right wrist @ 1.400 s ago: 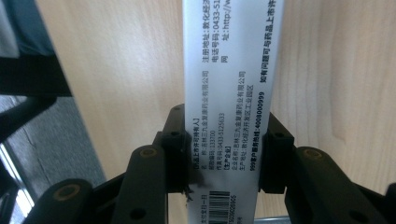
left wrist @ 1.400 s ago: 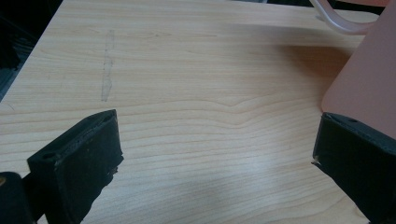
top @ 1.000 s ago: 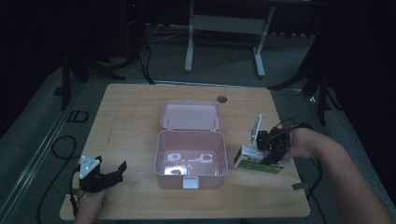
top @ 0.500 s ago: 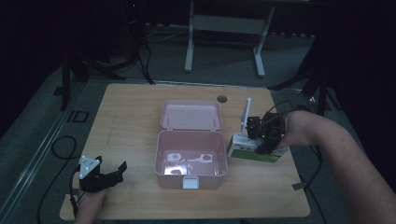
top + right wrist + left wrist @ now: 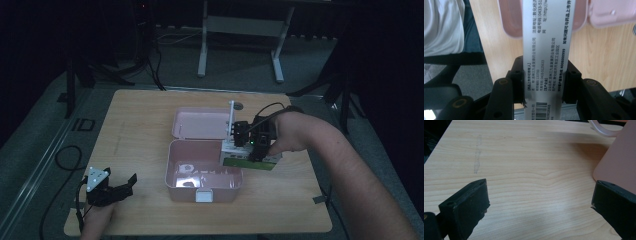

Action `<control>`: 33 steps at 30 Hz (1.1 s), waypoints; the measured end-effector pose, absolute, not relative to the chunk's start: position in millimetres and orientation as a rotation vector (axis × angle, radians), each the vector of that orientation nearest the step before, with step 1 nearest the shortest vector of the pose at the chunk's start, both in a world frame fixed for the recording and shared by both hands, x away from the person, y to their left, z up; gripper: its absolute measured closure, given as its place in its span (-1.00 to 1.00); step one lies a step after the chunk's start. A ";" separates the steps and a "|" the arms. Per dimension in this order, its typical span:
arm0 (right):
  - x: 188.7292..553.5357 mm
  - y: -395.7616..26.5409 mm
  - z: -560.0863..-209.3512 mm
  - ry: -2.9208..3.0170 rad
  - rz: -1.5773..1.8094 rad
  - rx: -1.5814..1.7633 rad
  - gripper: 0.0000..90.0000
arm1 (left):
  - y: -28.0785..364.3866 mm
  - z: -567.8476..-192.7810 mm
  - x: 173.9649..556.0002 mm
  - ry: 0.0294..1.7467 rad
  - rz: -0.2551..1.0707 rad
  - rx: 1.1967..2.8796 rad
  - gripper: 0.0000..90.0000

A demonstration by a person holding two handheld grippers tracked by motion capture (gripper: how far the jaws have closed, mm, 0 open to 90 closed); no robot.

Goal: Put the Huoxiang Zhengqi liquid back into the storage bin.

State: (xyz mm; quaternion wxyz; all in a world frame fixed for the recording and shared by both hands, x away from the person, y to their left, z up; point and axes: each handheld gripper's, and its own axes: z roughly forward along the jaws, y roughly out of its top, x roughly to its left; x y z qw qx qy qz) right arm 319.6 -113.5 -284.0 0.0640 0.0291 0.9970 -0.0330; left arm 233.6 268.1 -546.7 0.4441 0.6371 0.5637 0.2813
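One carton (image 5: 250,157) btwn jaws, above pink box (image 5: 202,175).

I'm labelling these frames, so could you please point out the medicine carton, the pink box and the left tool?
medicine carton (image 5: 545,50): right gripper view, printed white face.
pink box (image 5: 172,172): high view, left wall of base.
left tool (image 5: 131,181): high view, between its fingertips.

The open pink box (image 5: 202,172) and its laid-back lid (image 5: 200,124) block the middle of the tabletop (image 5: 135,130). A broad bare stretch lies left of them, where the left tongs (image 5: 122,187) sit with room ahead. The carton (image 5: 250,155) crowds the box's right wall.
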 end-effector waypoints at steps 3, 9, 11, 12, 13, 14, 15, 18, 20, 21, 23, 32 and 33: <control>318.8 -102.4 -283.3 3.010 -0.083 0.046 0.38 | 267.6 -546.6 233.4 1.396 0.699 1.580 -0.97; 317.3 -87.1 -284.5 3.020 -0.067 -0.010 0.38 | 268.8 -546.7 233.6 1.398 0.701 1.578 -0.97; 316.7 -79.0 -285.5 3.023 -0.069 -0.033 0.37 | 268.7 -546.7 233.7 1.397 0.700 1.578 -0.97; 316.6 -76.7 -286.2 3.024 -0.067 -0.041 0.38 | 268.7 -546.7 233.7 1.397 0.700 1.578 -0.97; 316.6 -76.7 -286.2 3.024 -0.067 -0.041 0.38 | 268.6 -546.5 233.7 1.396 0.700 1.577 -0.97; 316.4 -72.2 -287.5 3.027 -0.065 -0.058 0.38 | 268.7 -546.4 233.6 1.396 0.700 1.577 -0.97; 316.0 -70.4 -288.2 3.032 -0.063 -0.061 0.38 | 268.8 -546.3 233.4 1.395 0.700 1.576 -0.97; 316.2 -66.2 -291.2 3.035 -0.044 -0.087 0.38 | 269.1 -546.2 233.4 1.395 0.699 1.575 -0.97; 315.9 -63.9 -293.3 3.040 -0.046 -0.086 0.38 | 269.3 -546.3 233.5 1.394 0.700 1.575 -0.97; 315.9 -63.9 -293.3 3.040 -0.046 -0.086 0.38 | 269.3 -546.2 233.5 1.394 0.699 1.575 -0.97; 315.9 -60.5 -296.8 3.044 -0.044 -0.111 0.38 | 269.3 -546.2 233.5 1.393 0.699 1.575 -0.97; 316.5 -54.9 -304.0 3.048 -0.029 -0.135 0.38 | 269.4 -546.1 233.3 1.393 0.699 1.576 -0.97; 317.0 -51.7 -307.6 3.051 -0.030 -0.145 0.38 | 269.5 -546.0 233.4 1.392 0.699 1.576 -0.97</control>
